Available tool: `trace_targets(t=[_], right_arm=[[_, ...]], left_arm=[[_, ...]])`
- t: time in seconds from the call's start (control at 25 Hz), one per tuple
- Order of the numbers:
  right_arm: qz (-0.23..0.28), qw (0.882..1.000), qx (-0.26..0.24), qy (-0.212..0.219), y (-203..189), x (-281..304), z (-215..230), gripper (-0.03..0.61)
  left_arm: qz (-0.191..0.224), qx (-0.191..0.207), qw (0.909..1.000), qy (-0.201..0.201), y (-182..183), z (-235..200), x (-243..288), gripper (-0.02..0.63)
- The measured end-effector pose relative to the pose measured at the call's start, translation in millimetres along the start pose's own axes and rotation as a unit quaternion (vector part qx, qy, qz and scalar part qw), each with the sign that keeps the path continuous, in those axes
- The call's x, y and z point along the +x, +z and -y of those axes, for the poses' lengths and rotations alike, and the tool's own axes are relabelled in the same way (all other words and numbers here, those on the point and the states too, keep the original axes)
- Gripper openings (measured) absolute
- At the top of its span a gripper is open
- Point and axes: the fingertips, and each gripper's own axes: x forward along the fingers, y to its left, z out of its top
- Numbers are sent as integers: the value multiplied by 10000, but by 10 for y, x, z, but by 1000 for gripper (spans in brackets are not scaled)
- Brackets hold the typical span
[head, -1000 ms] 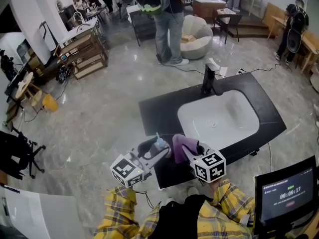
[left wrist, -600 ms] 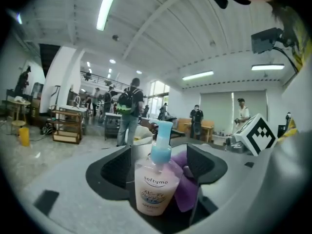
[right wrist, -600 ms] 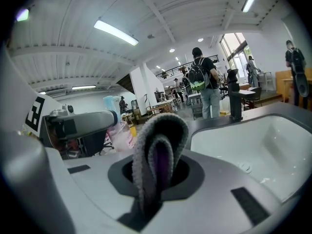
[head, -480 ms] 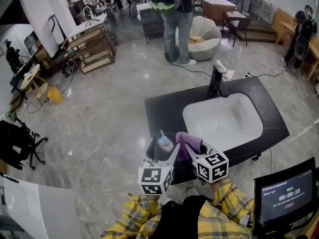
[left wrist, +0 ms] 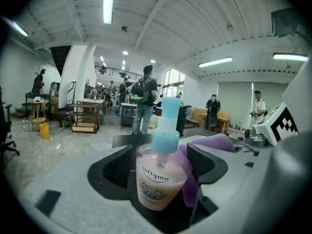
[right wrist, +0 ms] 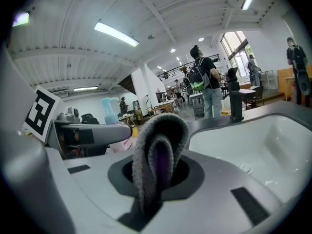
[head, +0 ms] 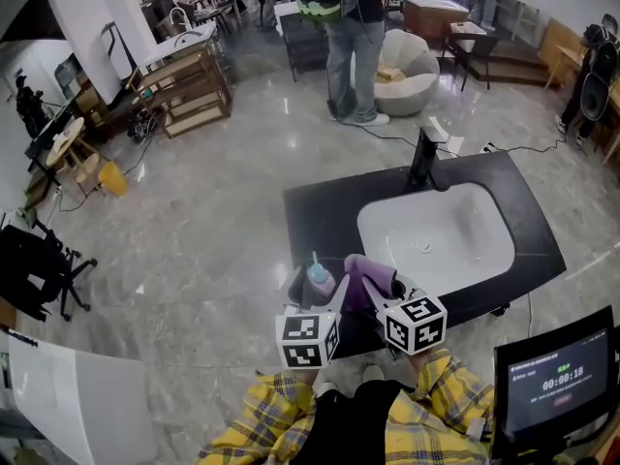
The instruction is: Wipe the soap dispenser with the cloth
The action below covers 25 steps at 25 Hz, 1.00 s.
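**Head view.** Soap dispenser (head: pixel 320 279) — clear bottle, pale blue pump — upright at the near left corner of the dark counter (head: pixel 320 211), left of the white basin (head: pixel 436 235). Tap (head: pixel 421 163) at the far edge. Left gripper (head: pixel 318 296) brought up round the bottle, one jaw on each side. Purple cloth (head: pixel 371 277) just right of the bottle, carried by the right gripper (head: pixel 376 296) with its bunched end raised towards the bottle's flank. Arrangement judged deliberate: one tool to guard the bottle, the other to rub it.

**Left gripper view.** Jaws wide apart, having just been opening. Bottle standing between them, pads not pressing on it as far as shows. Cloth visible at the bottle's right side, against it or just behind — not possible to tell which. Bottle judged free-standing, so liable to tip under a firm wipe.

**Right gripper view.** Jaws clamped on the cloth. Folded loop of it standing up out of the pinch, probably held so to offer a soft padded face. Blue pump and one jaw of the left gripper at the left, basin at the right.
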Motion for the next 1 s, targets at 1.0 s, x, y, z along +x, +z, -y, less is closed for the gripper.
trace_targets(t=[1.0], right_arm=[[180, 9990, 366, 166, 128, -19, -41, 43]], left_arm=[[229, 1051, 9324, -3450, -8, 264, -205, 299]])
